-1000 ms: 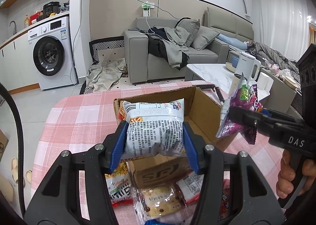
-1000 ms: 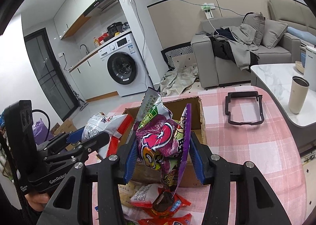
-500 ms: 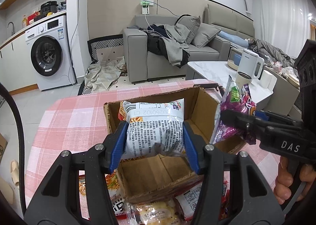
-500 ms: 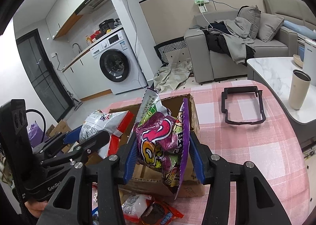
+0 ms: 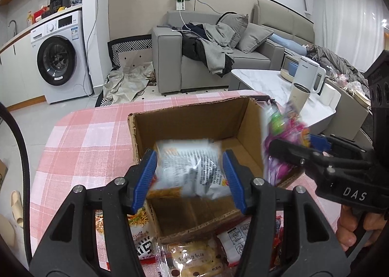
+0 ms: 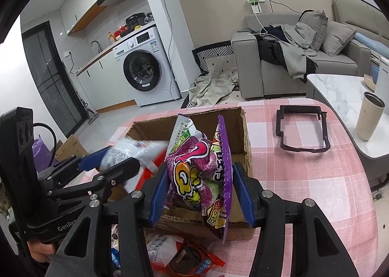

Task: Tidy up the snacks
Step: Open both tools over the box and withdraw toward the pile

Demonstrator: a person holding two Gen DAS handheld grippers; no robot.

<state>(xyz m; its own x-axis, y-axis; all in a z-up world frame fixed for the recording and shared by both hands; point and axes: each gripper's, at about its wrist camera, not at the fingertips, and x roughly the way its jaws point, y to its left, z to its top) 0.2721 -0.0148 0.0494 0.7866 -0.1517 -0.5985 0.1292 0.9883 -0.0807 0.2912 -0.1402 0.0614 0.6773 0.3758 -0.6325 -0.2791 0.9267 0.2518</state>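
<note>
Left claw [image 5: 189,174], jaws just widening, had the blurred white printed snack bag [image 5: 187,170] loose between them over the open cardboard box [image 5: 194,123]; right claw [image 6: 199,191], also widening, had the purple candy bag [image 6: 201,177] between its jaws.

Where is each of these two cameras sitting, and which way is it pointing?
Left wrist: on the left gripper, facing forward and down into the cardboard box; its fingers flank a blurred white packet; the right gripper and hand show at right.
Right wrist: on the right gripper, facing the box too; its jaws have just been opening, the purple packet between them; the left gripper shows at left.
Shared: box, both packets, sofa.
</note>
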